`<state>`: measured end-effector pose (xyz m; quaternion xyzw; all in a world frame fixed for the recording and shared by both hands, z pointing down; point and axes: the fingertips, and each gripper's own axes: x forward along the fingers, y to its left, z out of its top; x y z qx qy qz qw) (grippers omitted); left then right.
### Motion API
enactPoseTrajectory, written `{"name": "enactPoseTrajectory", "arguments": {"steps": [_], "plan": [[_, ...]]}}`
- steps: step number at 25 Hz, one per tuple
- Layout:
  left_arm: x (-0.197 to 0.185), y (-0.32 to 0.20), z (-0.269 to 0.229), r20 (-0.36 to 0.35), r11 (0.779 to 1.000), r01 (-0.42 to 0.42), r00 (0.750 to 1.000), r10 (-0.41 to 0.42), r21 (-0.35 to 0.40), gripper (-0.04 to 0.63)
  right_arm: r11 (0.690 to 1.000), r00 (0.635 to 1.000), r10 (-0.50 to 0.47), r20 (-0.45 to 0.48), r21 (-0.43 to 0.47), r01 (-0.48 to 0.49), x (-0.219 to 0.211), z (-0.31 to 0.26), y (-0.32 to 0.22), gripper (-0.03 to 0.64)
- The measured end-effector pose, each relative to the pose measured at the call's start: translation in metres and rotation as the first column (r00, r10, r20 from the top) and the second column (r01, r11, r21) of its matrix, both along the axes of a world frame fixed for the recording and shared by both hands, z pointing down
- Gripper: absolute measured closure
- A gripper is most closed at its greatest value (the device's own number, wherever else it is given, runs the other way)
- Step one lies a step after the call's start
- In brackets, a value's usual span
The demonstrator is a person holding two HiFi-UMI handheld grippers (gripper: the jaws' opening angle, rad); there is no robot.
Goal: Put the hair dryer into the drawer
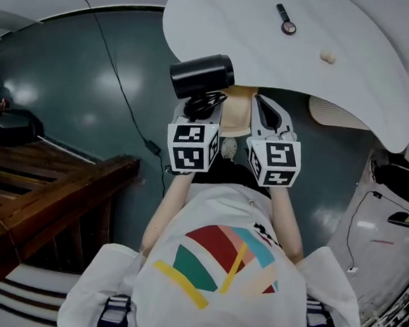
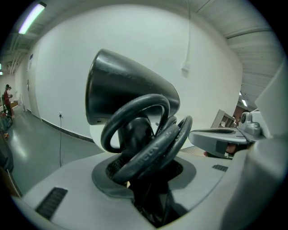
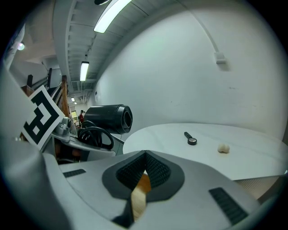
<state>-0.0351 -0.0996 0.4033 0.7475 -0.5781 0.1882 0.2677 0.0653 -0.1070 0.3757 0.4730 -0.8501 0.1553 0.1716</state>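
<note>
Head view: the left gripper (image 1: 200, 104) is clamped on the handle of the glossy black plastic hair dryer (image 1: 201, 76); its barrel lies crosswise just beyond the jaws, beside the closed right gripper (image 1: 265, 106).

Left gripper view: the handle and looped black cord (image 2: 150, 146) stand between the jaws, barrel above.

Right gripper view: the jaws are together and empty; the barrel's open end faces the round white table (image 3: 211, 155)

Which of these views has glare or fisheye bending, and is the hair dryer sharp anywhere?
Head view: soft glare patches on the dark floor, table edge bowed by fisheye. Left gripper view: hair dryer looms close, dim and slightly soft, black corners. Right gripper view: bright ceiling lamp, hair dryer fairly sharp.
</note>
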Motion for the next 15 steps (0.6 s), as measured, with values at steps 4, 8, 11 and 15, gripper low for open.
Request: {"name": "enactPoseTrajectory", "arguments": {"steps": [4,8,11,15], "plan": [[0.000,-0.008,0.001,0.015,1.000,-0.016,1.000,0.016,-0.011,0.428,1.000,1.000,0.024,0.003,-0.009,-0.024,0.003,0.000,-0.008,0.607],[-0.004,-0.013,0.003,0.027,0.999,-0.043,0.999,0.043,-0.021,0.428,0.999,0.999,0.046,0.009,-0.005,-0.046,-0.002,-0.005,-0.009,0.607],[-0.008,-0.015,0.007,0.029,0.998,-0.059,0.998,0.060,-0.039,0.428,0.998,0.998,0.059,0.009,-0.008,-0.059,-0.006,-0.005,-0.009,0.607],[-0.011,-0.013,0.013,0.030,0.995,-0.077,0.996,0.079,-0.059,0.428,0.997,0.997,0.079,0.014,-0.018,-0.079,-0.011,-0.001,-0.010,0.607]]}}
